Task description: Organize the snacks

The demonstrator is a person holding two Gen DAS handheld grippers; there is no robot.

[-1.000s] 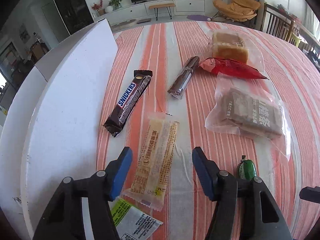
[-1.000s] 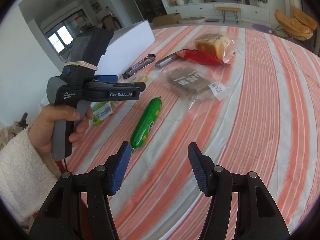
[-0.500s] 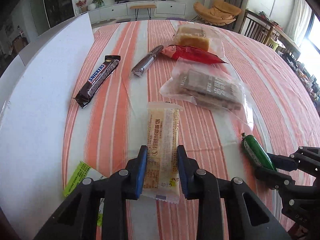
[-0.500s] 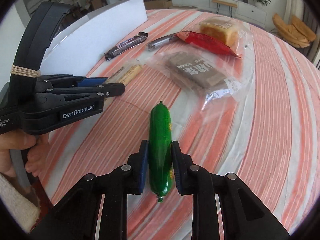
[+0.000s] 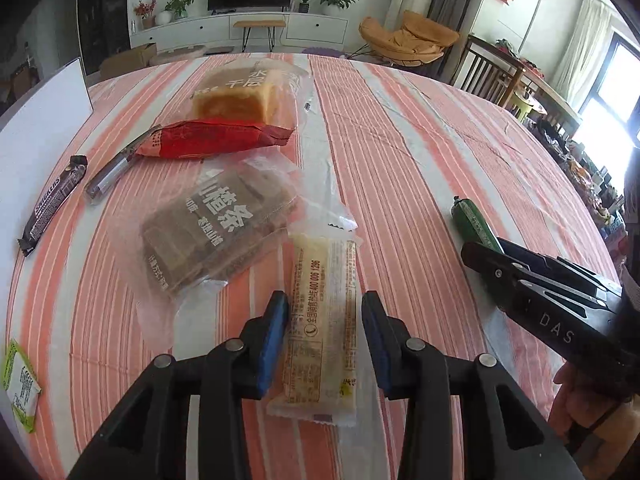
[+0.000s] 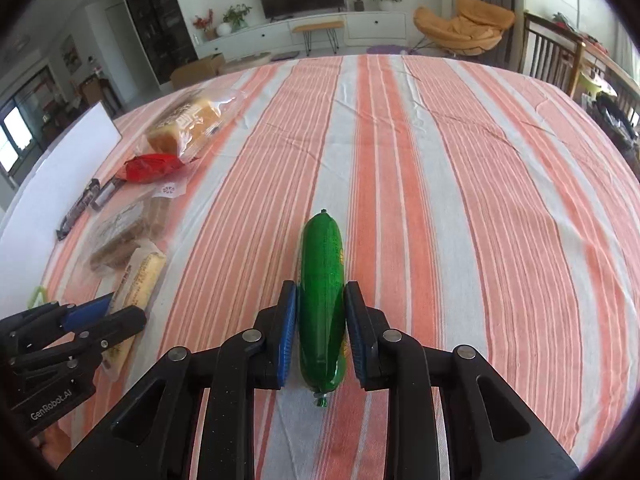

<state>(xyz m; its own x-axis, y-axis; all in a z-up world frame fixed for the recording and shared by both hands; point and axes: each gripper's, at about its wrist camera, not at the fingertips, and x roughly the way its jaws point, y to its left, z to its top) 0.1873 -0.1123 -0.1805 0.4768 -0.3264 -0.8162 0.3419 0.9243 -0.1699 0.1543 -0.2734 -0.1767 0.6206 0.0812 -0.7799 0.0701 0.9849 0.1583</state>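
Note:
A long yellow cake bar in a clear wrapper (image 5: pixel 320 272) lies on the striped tablecloth (image 5: pixel 420 140). It sits between the blue pads of my left gripper (image 5: pixel 324 320), whose jaws are opening, with a gap on each side. A green sausage (image 6: pixel 322 280) lies lengthwise between the pads of my right gripper (image 6: pixel 321 316). Those jaws are opening too, and the pads stand just off its sides. In the left wrist view the sausage (image 5: pixel 472 220) pokes out beyond the right gripper (image 5: pixel 480 252).
To the left lie a clear pack of brown bars (image 5: pixel 216 232), a red packet (image 5: pixel 208 140), a wrapped yellow cake (image 5: pixel 236 100), a silver bar (image 5: pixel 116 168), a Snickers bar (image 5: pixel 52 204) and a green-white sachet (image 5: pixel 18 384). A white board (image 5: pixel 36 120) borders the left side.
Both grippers closed on their snacks, then carried them rightward across the cloth. Their jaws have now spread off the cake bar and the sausage, which rest on the table.

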